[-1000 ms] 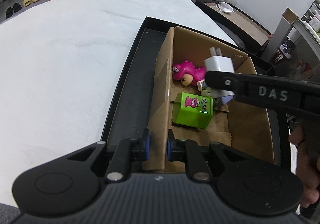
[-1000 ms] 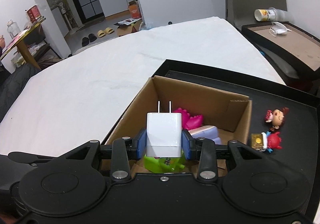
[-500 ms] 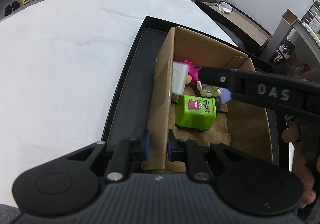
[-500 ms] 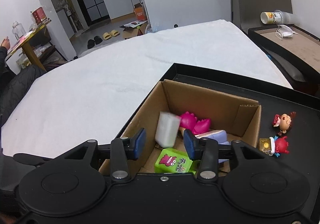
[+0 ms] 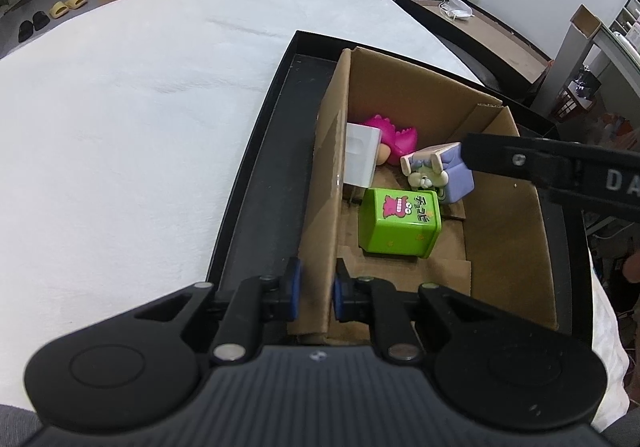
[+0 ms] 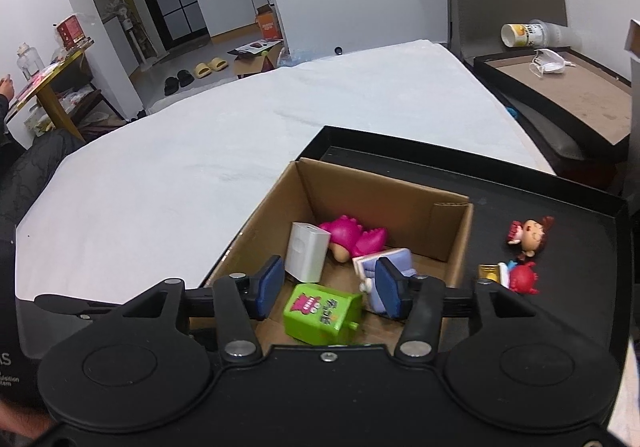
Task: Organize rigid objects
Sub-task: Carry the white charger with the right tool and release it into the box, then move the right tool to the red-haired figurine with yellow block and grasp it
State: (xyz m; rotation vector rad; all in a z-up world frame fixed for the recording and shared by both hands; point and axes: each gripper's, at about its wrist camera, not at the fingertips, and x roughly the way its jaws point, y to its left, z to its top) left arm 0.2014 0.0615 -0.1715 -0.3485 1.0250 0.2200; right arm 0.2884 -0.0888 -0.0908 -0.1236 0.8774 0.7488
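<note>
A cardboard box (image 5: 508,207) (image 6: 404,203) stands in a black tray (image 5: 260,183) (image 6: 576,207). Inside lie a white charger (image 5: 360,161) (image 6: 306,257), a pink dinosaur toy (image 5: 396,137) (image 6: 356,237), a green toy box (image 5: 398,225) (image 6: 320,313) and a lilac box with a small figure (image 5: 444,173) (image 6: 392,267). My left gripper (image 5: 314,289) is shut on the box's near left wall. My right gripper (image 6: 328,289) is open and empty above the box; its arm (image 5: 560,167) shows in the left wrist view.
Two small figurines (image 6: 530,233) (image 6: 520,277) lie on the tray right of the box. The tray rests on a white-covered table (image 6: 200,175). A dark side table (image 6: 560,87) with a mask and a cup stands at the far right.
My right gripper opened and let go of the white charger, which dropped into the box against its left wall. The left gripper kept its hold on the box wall.
</note>
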